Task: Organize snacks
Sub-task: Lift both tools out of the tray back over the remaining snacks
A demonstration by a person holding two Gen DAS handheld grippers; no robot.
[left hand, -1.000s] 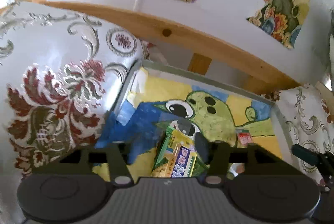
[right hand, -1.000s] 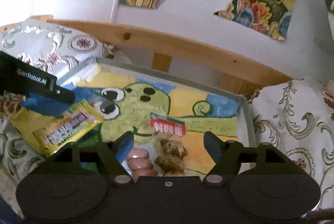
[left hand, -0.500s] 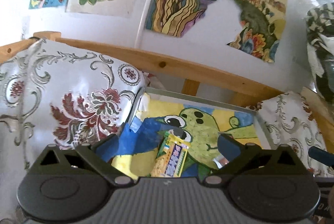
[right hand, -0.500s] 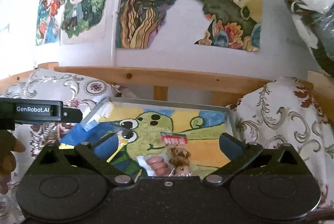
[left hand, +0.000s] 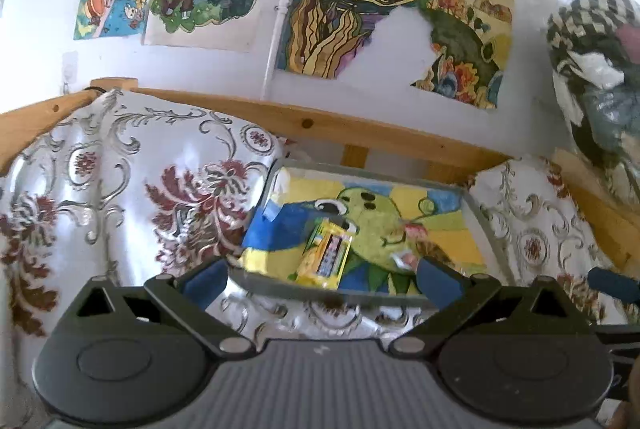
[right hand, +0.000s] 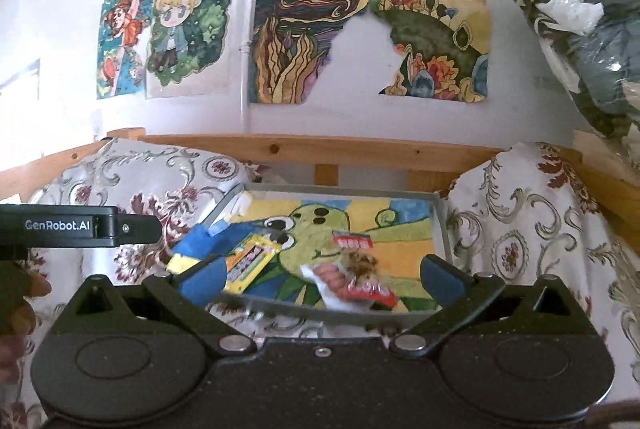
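A shallow grey tray [left hand: 320, 289] with a green cartoon drawing on its floor sits on the patterned cloth. In it lie a yellow snack packet [left hand: 326, 255] at the left and clear packets of sausage and brown snacks with red labels [right hand: 352, 275] at the right. The yellow packet also shows in the right wrist view [right hand: 250, 261]. My left gripper [left hand: 320, 279] is open and empty, held back over the tray's near edge. My right gripper [right hand: 320, 277] is open and empty, also short of the tray [right hand: 444, 229].
The floral tablecloth [left hand: 120, 189] bulges up on both sides of the tray. A wooden rail [left hand: 360, 133] and a wall with posters stand behind. A plastic-wrapped bundle [right hand: 580, 29] hangs at the upper right. The left gripper's body [right hand: 76, 225] reaches in at the left.
My left gripper let go of the yellow packet, which now lies in the tray. Both grippers opened wider and pulled back and up from the tray.
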